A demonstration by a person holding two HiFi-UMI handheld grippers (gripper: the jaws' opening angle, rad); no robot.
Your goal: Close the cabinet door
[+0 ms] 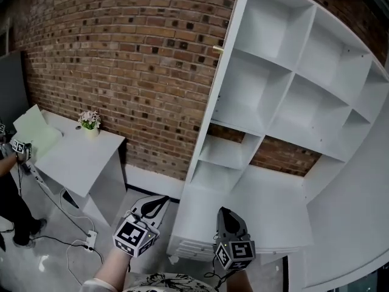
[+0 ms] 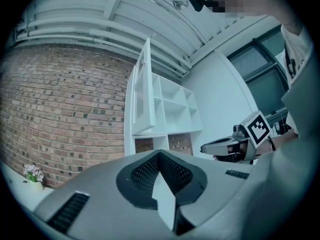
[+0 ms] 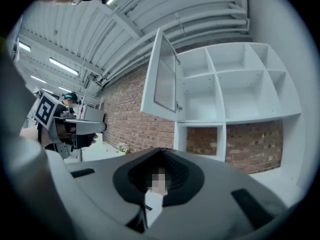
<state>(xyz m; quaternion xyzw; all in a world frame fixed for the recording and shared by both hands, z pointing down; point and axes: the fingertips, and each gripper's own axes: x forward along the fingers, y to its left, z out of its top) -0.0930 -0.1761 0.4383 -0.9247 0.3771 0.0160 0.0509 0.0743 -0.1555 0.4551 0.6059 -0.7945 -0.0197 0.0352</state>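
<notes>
The cabinet door stands wide open at the left side of the white cabinet. Your left tongs and right tongs are pressed together, holding nothing, well away from it. All the pushing is left to do.

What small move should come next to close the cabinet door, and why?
Probably lift the left gripper toward the free edge of the cabinet door: the door stands wide open, and this shut, empty gripper hangs low, well apart from it.
</notes>
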